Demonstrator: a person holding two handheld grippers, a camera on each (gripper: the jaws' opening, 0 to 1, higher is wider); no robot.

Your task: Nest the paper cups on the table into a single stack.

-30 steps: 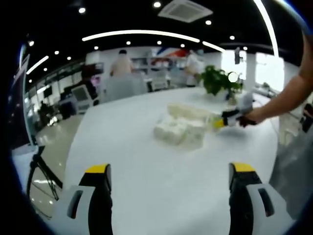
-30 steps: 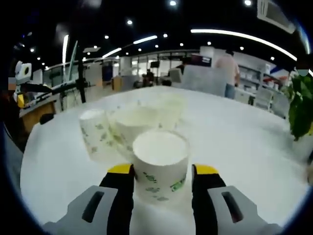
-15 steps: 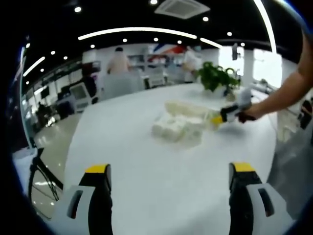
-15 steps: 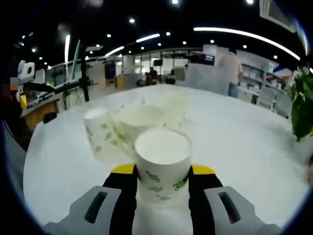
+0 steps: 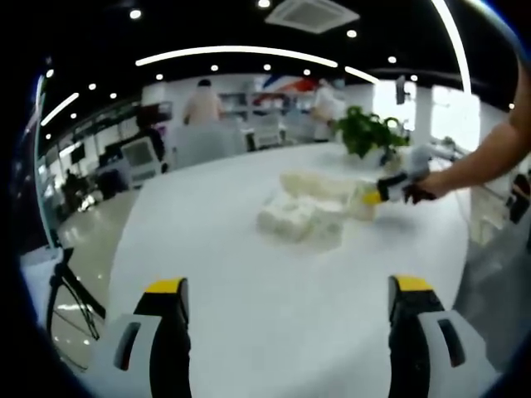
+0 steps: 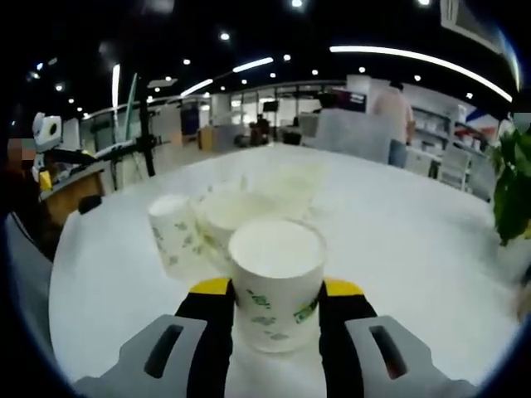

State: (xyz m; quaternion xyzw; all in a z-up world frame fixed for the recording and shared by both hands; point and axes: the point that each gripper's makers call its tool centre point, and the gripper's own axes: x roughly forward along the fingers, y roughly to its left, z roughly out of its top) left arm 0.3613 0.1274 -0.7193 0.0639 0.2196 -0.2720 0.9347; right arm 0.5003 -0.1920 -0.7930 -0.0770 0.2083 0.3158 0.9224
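Right gripper view: the right gripper (image 6: 275, 290) has its yellow-tipped jaws closed against the sides of a paper cup (image 6: 276, 282), which stands upright between them, open mouth up. Just beyond it on the white table (image 6: 398, 249) sit more cups (image 6: 236, 211), one (image 6: 174, 236) tilted to the left. Left gripper view has the left gripper (image 5: 286, 286) spread wide with nothing between its jaws, well short of the cluster of cups (image 5: 303, 217)
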